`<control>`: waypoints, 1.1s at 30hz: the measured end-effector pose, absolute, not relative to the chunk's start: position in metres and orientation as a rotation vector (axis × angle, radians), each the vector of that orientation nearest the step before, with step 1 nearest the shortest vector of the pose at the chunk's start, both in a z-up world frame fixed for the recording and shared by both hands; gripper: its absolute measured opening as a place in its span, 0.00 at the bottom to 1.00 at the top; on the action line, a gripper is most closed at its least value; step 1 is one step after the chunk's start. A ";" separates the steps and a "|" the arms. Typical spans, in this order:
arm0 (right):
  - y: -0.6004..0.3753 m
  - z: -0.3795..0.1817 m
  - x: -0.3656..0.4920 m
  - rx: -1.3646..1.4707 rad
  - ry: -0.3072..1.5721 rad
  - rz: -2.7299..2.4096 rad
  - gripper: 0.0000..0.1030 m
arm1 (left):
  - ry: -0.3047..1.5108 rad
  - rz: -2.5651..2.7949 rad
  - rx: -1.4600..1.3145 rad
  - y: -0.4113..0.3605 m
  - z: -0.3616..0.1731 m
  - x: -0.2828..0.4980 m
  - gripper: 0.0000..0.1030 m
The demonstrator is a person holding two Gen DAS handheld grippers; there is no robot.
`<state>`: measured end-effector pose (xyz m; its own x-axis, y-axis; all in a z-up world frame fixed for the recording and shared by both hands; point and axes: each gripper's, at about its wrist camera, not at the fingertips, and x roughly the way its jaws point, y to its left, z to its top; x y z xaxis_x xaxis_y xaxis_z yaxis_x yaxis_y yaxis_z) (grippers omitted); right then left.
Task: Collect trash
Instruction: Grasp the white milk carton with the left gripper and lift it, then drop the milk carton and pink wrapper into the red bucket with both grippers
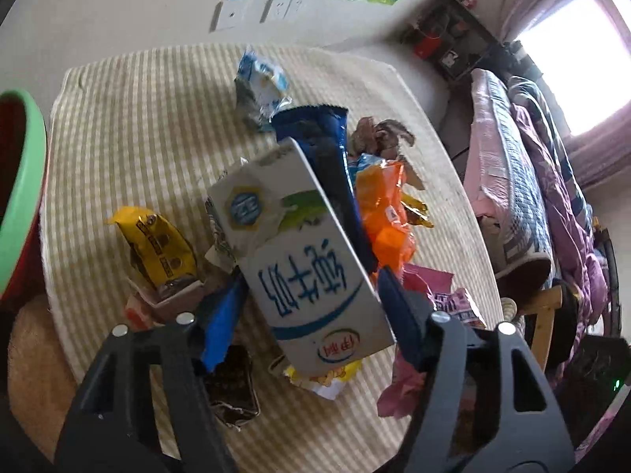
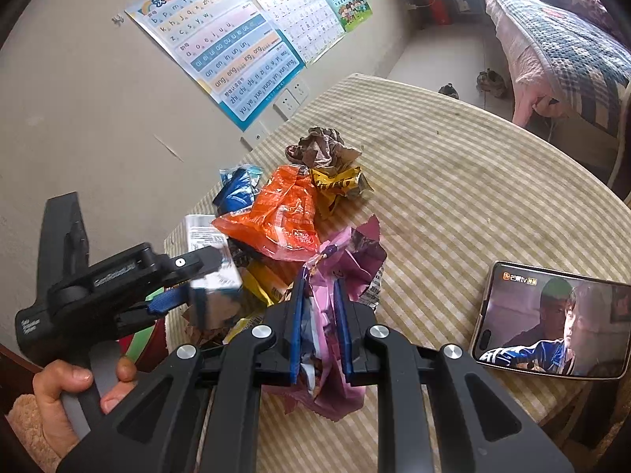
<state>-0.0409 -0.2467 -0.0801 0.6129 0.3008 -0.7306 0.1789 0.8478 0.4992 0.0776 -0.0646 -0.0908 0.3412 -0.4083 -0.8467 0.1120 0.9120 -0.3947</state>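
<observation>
Nearest the right wrist camera, a crumpled pink wrapper (image 2: 335,354) is pinched between the blue-padded fingers of the right gripper (image 2: 321,327), which are closed on it just above the table (image 2: 453,181). In the left wrist view, a white milk carton (image 1: 315,268) is clamped across its width by the left gripper (image 1: 311,307), whose fingers are spread only as far as the carton allows; the carton is seen tilted and appears to be raised off the striped cloth, though contact underneath cannot be made out. Both items are therefore judged to be picked but not yet dropped anywhere. Around and beyond them, much trash is left on the table: a dark brown wrapper (image 1: 232,386) just beside the left fingers, a yellow snack packet (image 1: 157,244) resting on a small box, an orange bag (image 2: 276,216) in the middle of the heap, a dark blue wrapper (image 1: 315,130) behind the carton, a crumpled brown paper (image 2: 319,146), and farthest a blue-and-white packet (image 1: 260,82). A phone (image 2: 552,319) lies apart to the right, its screen playing video, and is not taken for trash. A green-rimmed bin (image 1: 23,181) is seen at the left edge of the table; it is presumed to be the destination. The collection is judged to be at an early stage.
</observation>
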 end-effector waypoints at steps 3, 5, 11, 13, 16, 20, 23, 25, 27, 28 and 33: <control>-0.246 -0.079 -0.041 0.570 0.916 0.071 0.16 | 1.149 -0.356 -0.259 -0.059 -0.083 0.071 0.60; -0.245 -0.077 -0.042 0.566 0.906 0.067 0.16 | 1.120 -0.360 -0.225 -0.054 -0.076 0.065 0.60; -0.243 -0.070 -0.044 0.523 0.877 0.050 0.15 | 0.988 -0.347 -0.066 -0.038 -0.050 0.048 0.60; -0.241 -0.070 -0.044 0.500 0.882 0.044 0.14 | 0.949 -0.330 -0.028 -0.028 -0.044 0.045 0.60; -0.236 -0.076 -0.042 0.468 0.921 0.036 0.13 | 0.933 -0.304 -0.033 -0.007 -0.041 0.047 0.60; -0.229 -0.099 -0.038 0.437 1.055 0.021 0.17 | 0.932 -0.257 -0.053 0.022 -0.043 0.053 0.60; -0.225 -0.105 -0.039 0.416 1.095 0.008 0.20 | 0.920 -0.226 -0.060 0.042 -0.045 0.054 0.60; -0.223 -0.096 -0.038 0.399 1.085 -0.008 0.12 | 0.909 -0.206 -0.057 0.055 -0.046 0.055 0.60; -0.226 -0.082 -0.038 0.405 1.053 -0.030 0.12 | 0.899 -0.180 -0.056 0.071 -0.047 0.058 0.60; -0.227 -0.072 -0.037 0.411 1.027 -0.041 0.12 | 0.896 -0.167 -0.057 0.078 -0.048 0.060 0.60; -0.211 -0.018 -0.016 0.381 0.907 -0.033 0.12 | 0.908 -0.090 -0.081 0.123 -0.059 0.075 0.60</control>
<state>-0.0164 -0.2106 -0.0183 0.6202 0.1317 -0.7733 0.1872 0.9325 0.3089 0.0745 0.1235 -0.0588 0.6122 -0.1122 -0.7827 0.0435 0.9932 -0.1084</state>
